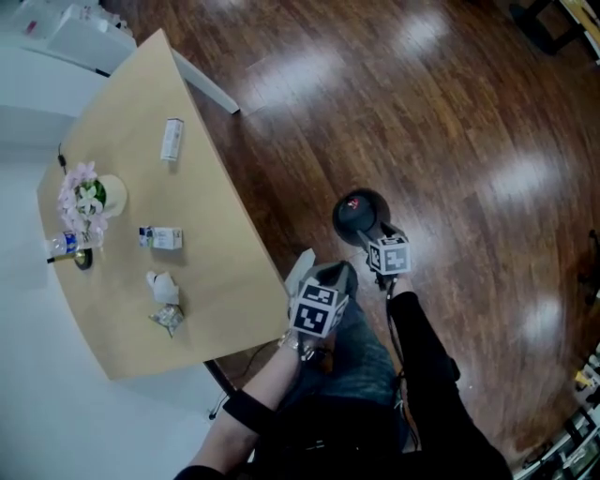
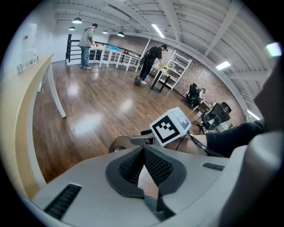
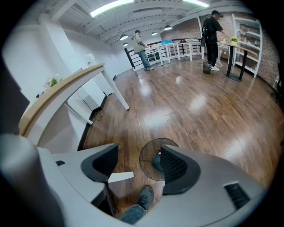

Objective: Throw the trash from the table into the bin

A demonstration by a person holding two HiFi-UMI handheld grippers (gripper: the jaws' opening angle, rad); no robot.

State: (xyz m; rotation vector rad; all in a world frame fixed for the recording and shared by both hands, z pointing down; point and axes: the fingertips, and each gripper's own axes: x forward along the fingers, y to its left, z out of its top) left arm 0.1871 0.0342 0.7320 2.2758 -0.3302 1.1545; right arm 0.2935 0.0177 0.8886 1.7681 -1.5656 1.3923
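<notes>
The right tool (image 3: 135,165) gaped empty over the bin (image 1: 360,214), the left tool (image 2: 143,153) was pinched together on nothing, while a carton (image 1: 172,139), box (image 1: 161,238) and wrappers (image 1: 164,287) (most of the job) waited on the desk (image 1: 230,281)

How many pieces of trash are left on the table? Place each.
4: a white box toward the far end; a blue-and-white carton beside the flowers; a crumpled tissue; a crumpled wrapper just nearer. A bottle by the flowers might count too.

Bright ceiling strip lights (image 3: 111,6), glare patches on wood floor (image 1: 309,66), dark fisheye corners, strong edge distortion
</notes>
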